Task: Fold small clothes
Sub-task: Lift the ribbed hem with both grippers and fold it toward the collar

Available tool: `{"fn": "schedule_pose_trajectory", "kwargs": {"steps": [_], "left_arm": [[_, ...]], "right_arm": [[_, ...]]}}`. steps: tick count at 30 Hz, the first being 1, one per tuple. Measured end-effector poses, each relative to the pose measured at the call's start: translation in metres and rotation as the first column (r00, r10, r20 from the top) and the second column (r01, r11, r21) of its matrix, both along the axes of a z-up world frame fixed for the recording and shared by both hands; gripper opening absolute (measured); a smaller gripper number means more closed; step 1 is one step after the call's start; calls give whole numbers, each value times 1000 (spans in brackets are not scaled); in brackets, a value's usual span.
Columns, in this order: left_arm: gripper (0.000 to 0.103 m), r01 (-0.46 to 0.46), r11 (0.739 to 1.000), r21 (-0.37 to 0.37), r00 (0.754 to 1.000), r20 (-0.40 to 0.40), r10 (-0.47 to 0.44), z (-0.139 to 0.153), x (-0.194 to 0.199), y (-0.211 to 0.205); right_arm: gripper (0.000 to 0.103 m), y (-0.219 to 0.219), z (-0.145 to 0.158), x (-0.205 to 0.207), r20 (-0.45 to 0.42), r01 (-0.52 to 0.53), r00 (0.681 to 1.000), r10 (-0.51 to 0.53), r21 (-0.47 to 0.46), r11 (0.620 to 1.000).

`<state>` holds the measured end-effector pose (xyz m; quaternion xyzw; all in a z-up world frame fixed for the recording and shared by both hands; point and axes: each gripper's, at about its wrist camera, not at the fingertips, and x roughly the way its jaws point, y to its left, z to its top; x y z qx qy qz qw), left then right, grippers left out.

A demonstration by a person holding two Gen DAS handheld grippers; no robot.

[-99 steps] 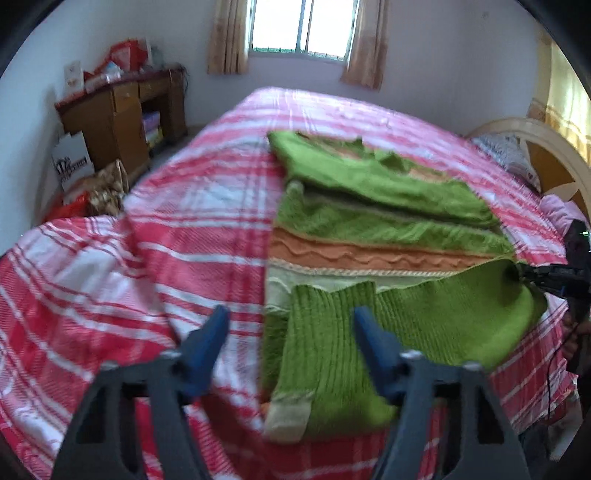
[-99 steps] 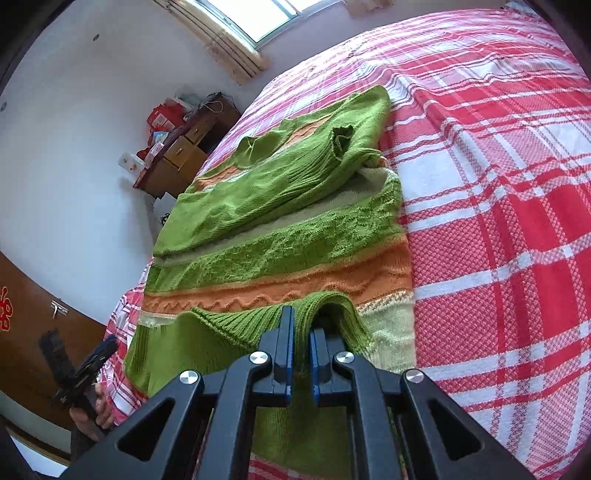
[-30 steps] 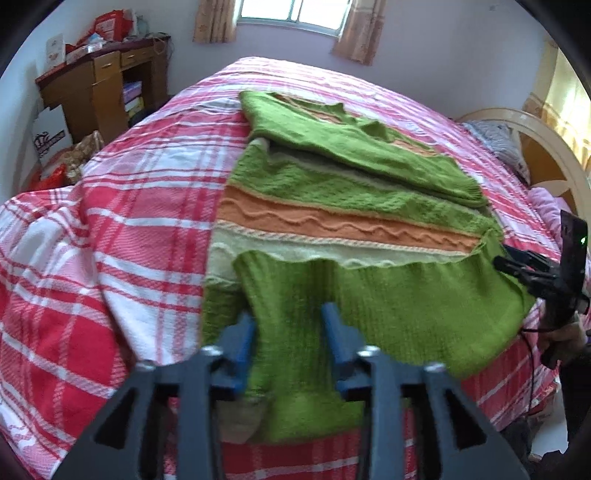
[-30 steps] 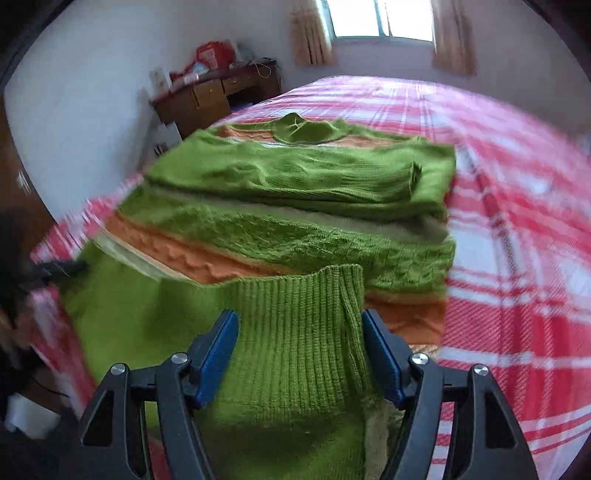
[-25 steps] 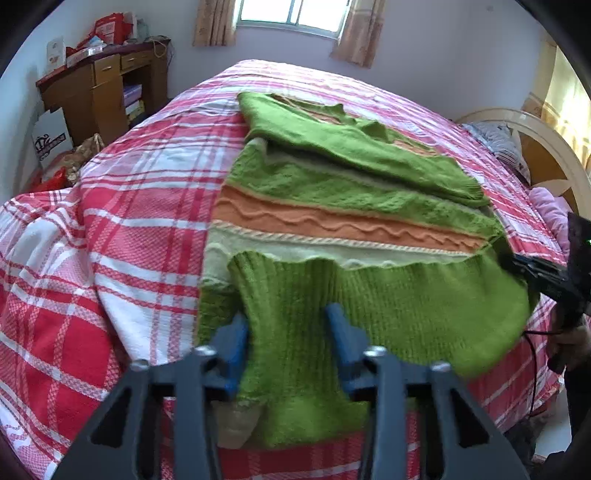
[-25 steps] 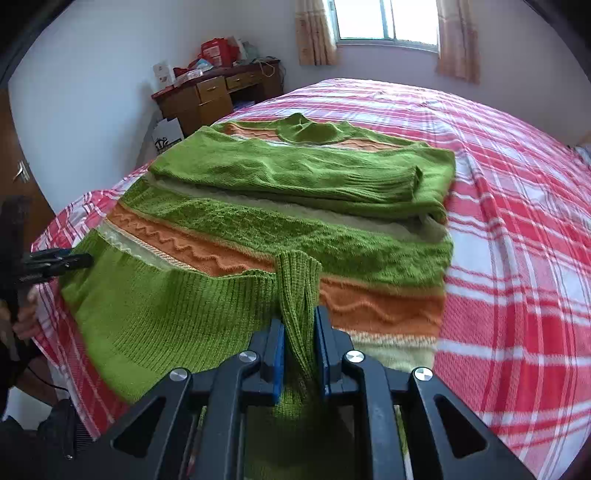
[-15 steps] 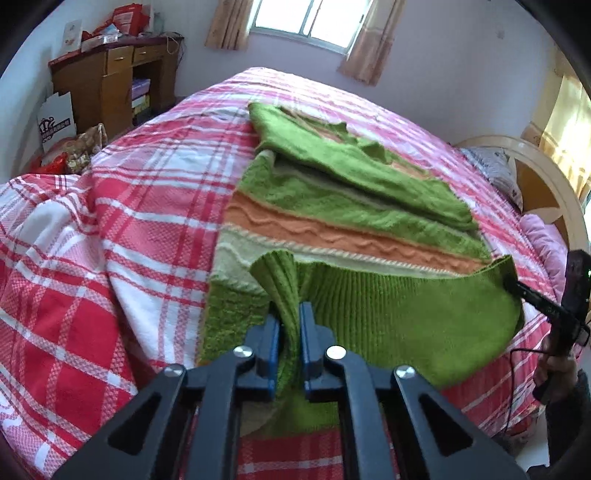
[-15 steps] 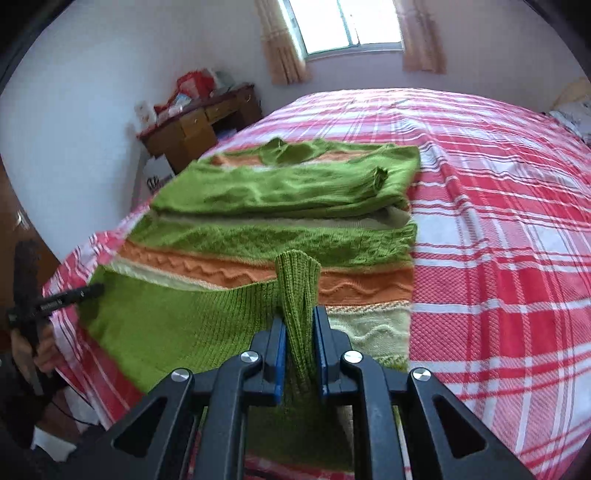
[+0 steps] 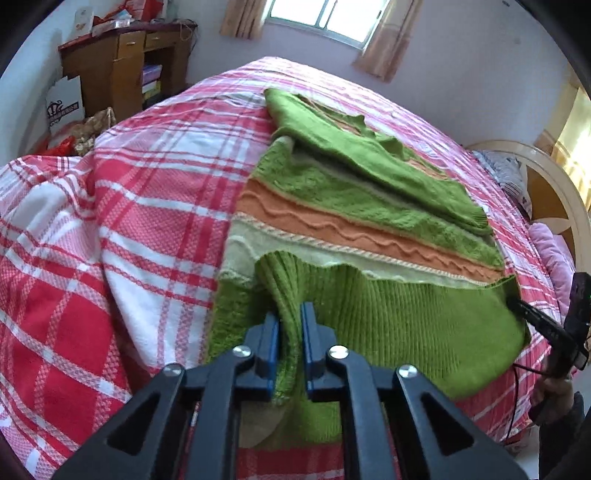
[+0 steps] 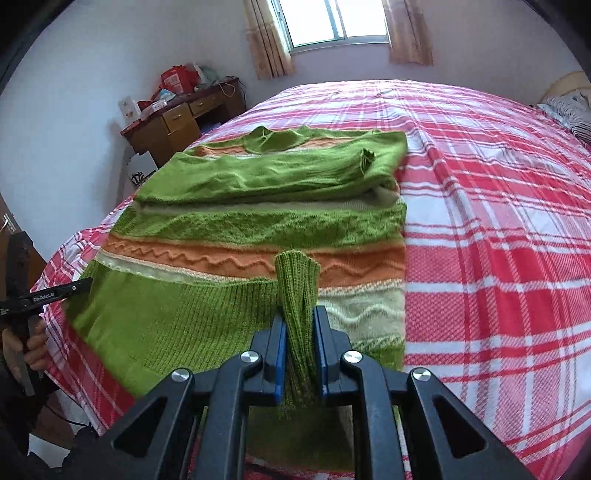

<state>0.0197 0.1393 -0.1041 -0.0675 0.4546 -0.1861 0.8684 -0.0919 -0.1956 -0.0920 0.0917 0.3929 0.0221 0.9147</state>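
Left wrist: sweater hem (image 9: 388,317) apparently pinched.

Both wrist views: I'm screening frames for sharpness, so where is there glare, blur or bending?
Left wrist view: window blown out white, bed bulges from the fisheye, dark vignette in the corners, sweater knit crisp. Right wrist view: window also overexposed, plaid lines curve, sweater sharp, no hard shadows.

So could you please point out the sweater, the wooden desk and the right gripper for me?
sweater (image 10: 229,258): right wrist view, on its orange zigzag band.
wooden desk (image 10: 177,122): right wrist view, on its drawer front.
right gripper (image 10: 298,332): right wrist view, between its fingertips, clamped on the hem.
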Motion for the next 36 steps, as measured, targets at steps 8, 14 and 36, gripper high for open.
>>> {"fn": "schedule_pose_trajectory", "kwargs": {"steps": [8, 14, 36], "left_arm": [[8, -45, 995, 85, 991, 130, 34, 34, -14, -6], [8, -116, 992, 50, 975, 196, 104, 61, 3, -4], [7, -144, 990, 7, 979, 147, 141, 71, 132, -45]], "right_arm": [[13, 3, 33, -7, 76, 9, 997, -9, -3, 1000], [12, 5, 75, -4, 201, 34, 979, -23, -54, 998], [9, -22, 98, 86, 241, 150, 964, -110, -152, 977]]}}
